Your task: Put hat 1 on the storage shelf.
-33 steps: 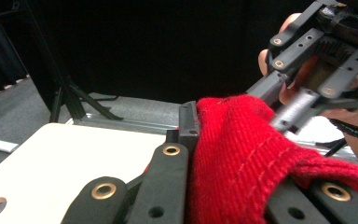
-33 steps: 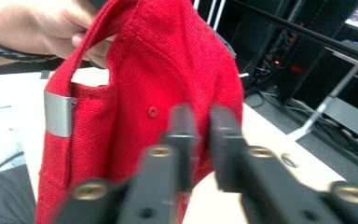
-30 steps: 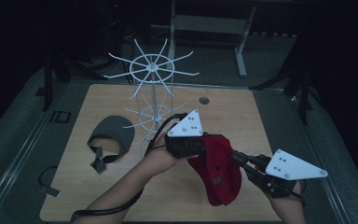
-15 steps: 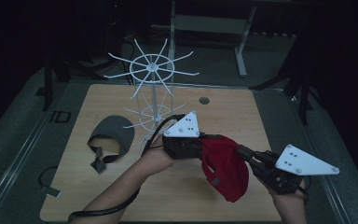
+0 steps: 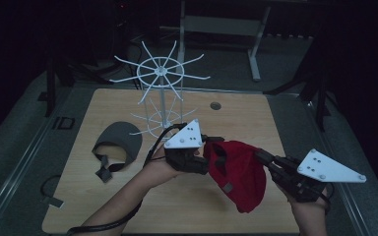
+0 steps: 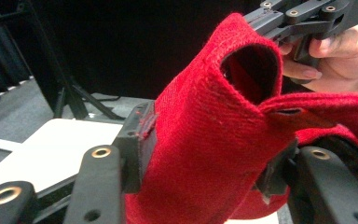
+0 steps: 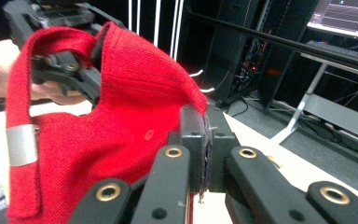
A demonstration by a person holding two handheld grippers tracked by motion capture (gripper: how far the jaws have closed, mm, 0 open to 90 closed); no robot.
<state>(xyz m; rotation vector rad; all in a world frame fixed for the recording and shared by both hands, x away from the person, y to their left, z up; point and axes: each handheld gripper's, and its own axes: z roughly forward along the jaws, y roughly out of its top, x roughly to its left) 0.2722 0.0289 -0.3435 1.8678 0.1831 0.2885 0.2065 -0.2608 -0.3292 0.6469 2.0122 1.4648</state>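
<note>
Red cap hides the right tool's pinch; left tool has just loosened

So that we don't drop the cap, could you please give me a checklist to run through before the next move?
1. Right tool shut on the red cap: ok.
2. Left tool letting go: ok; its jaws have just been opening, with cap fabric between them.
3. White rack upper prongs free: ok.
4. Grey cap apart from both hands: ok; it lies on the table.
</note>
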